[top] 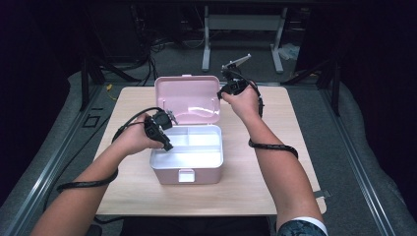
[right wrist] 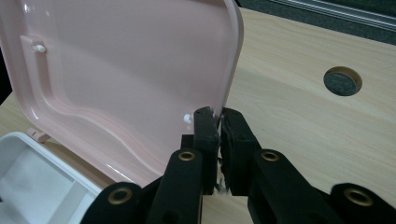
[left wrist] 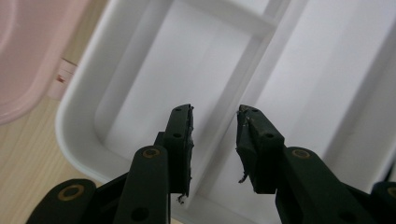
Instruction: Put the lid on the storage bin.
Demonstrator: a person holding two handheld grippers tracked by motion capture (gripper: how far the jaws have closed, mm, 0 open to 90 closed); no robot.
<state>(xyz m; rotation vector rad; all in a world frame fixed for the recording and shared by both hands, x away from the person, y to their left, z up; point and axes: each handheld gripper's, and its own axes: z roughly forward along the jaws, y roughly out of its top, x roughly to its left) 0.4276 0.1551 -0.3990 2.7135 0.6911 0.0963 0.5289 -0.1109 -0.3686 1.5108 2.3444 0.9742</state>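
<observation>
A pink storage box (top: pixel 187 169) stands mid-table with its pink lid (top: pixel 187 97) raised upright behind it. Inside lies a white divided tray (top: pixel 189 147) with nothing in its compartments. My right gripper (top: pixel 222 93) is shut on the lid's right edge (right wrist: pixel 229 79), the rim pinched between its jaws (right wrist: pixel 218 122). My left gripper (top: pixel 167 143) hovers open over the tray's left side (left wrist: pixel 140 88), its jaws straddling a white divider with a gap between them (left wrist: pixel 214 122).
The wooden table (top: pixel 275 162) has bare surface on both sides of the box and a round cable hole (right wrist: pixel 342 80) past the lid. Dark floor, cables and a metal stand (top: pixel 243 29) lie beyond the far edge.
</observation>
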